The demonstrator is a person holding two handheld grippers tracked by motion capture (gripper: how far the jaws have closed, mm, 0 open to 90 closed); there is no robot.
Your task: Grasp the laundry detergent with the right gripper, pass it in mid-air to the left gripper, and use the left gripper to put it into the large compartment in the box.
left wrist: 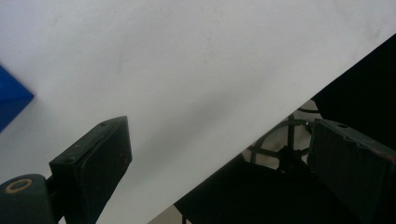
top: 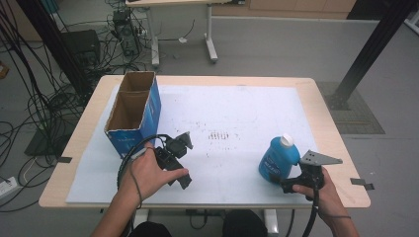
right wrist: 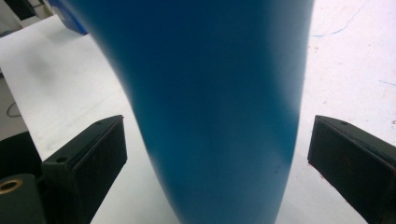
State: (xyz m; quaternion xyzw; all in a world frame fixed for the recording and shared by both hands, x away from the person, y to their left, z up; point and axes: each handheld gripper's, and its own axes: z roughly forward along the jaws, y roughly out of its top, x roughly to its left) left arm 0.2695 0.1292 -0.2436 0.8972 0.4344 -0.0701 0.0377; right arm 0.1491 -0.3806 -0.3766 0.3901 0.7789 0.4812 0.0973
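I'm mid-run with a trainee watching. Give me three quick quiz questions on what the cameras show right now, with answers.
1. True or false: the jaws of the right hand-held gripper are already clamped on the blue bottle.
2. Multiple choice: the cardboard box stands (A) on the table's far right, (B) on its left, ahead of the left hand-held gripper, (C) on the floor.
3. Fill in: the bottle's cap is coloured ____.

Key:
1. False. The right gripper view shows the jaws apart on either side of the bottle, with white mat showing in the gaps.
2. B.
3. White.
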